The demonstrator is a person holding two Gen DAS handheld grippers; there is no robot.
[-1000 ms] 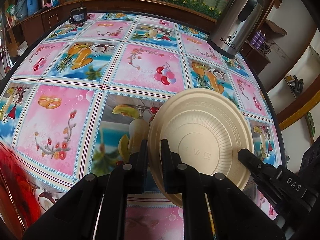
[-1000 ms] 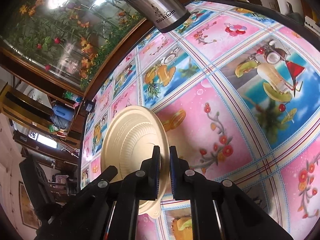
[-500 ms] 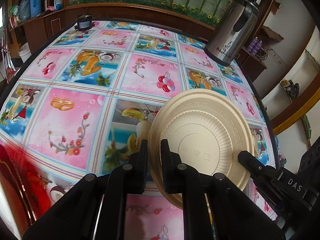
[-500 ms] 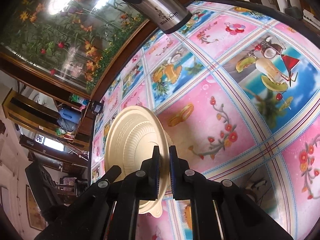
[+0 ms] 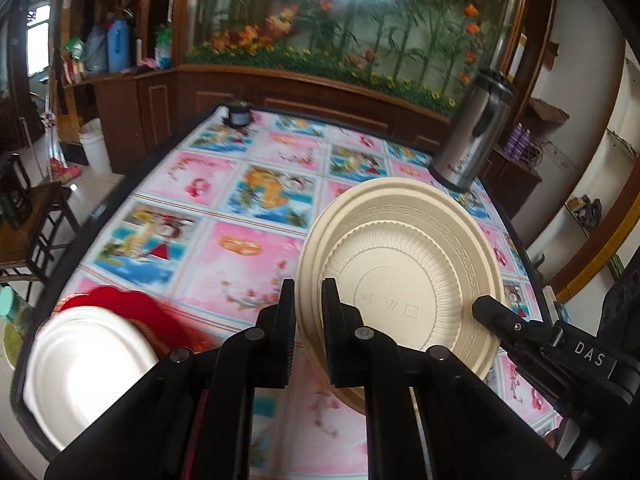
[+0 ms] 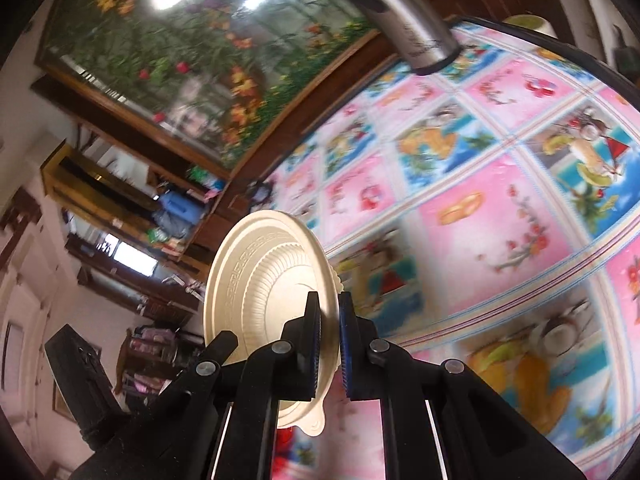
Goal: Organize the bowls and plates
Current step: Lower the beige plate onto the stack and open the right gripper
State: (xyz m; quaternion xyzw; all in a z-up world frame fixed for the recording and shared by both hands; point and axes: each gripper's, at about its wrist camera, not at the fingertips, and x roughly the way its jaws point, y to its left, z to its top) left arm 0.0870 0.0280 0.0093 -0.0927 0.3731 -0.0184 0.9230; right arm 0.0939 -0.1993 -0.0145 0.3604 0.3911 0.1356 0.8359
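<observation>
A beige ribbed plate [image 5: 404, 280] is held on edge above the table, gripped from both sides. My left gripper [image 5: 309, 300] is shut on its near rim. My right gripper [image 6: 329, 316] is shut on the opposite rim of the same plate [image 6: 260, 280]; its black body shows in the left wrist view [image 5: 520, 332]. A white plate [image 5: 84, 364] lies at the table's near left corner, beside a red plate [image 5: 140, 312] partly under it.
The table carries a pink and blue picture cloth [image 5: 248, 248]. A steel thermos jug [image 5: 472, 136] stands at the far right corner. A small dark jar [image 5: 239, 114] sits at the far left edge. A wooden cabinet with flowers runs behind.
Both grippers have lifted the beige plate higher and drawn back from the table. The white and red plates have come into the left view.
</observation>
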